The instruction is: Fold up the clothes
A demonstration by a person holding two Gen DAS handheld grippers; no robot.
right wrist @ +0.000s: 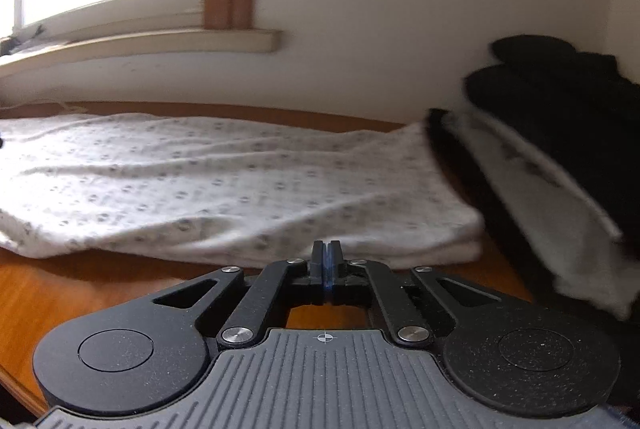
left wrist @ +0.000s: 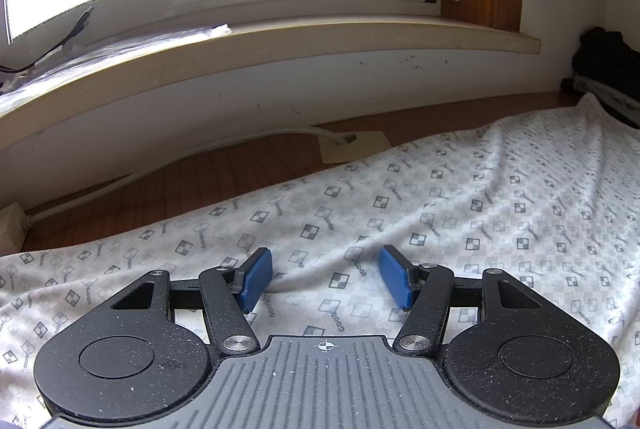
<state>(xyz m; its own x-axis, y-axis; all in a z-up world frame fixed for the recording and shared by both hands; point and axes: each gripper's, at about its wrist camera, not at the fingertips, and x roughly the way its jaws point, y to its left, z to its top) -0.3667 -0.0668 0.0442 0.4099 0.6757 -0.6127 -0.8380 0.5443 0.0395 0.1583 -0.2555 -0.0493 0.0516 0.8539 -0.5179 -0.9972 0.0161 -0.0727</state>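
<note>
Nearest in the left view, the left tongs (left wrist: 326, 279) hang spread wide just above the white patterned garment (left wrist: 460, 197), their blue pads (left wrist: 256, 279) apart with nothing between them; in the right view the right tongs (right wrist: 326, 261) are clenched pad to pad, empty, over bare wood just short of the garment's near edge. The garment lies stretched along the table (right wrist: 72, 289), rumpled with soft ridges, and its near right corner shows layers stacked (so it looks doubled over at least once, though how many folds it holds cannot be told). Just beyond its right end sits a pile of dark and white clothes (right wrist: 560, 133), with the window sill (left wrist: 280, 41) and wall behind. The risk from here, as I judge it: pinching only the top layer at that stacked corner would peel the fold open, and grabbing across a ridge would lock a crease in. Dragging the cloth rightward could also shove it against the pile and topple that
</note>
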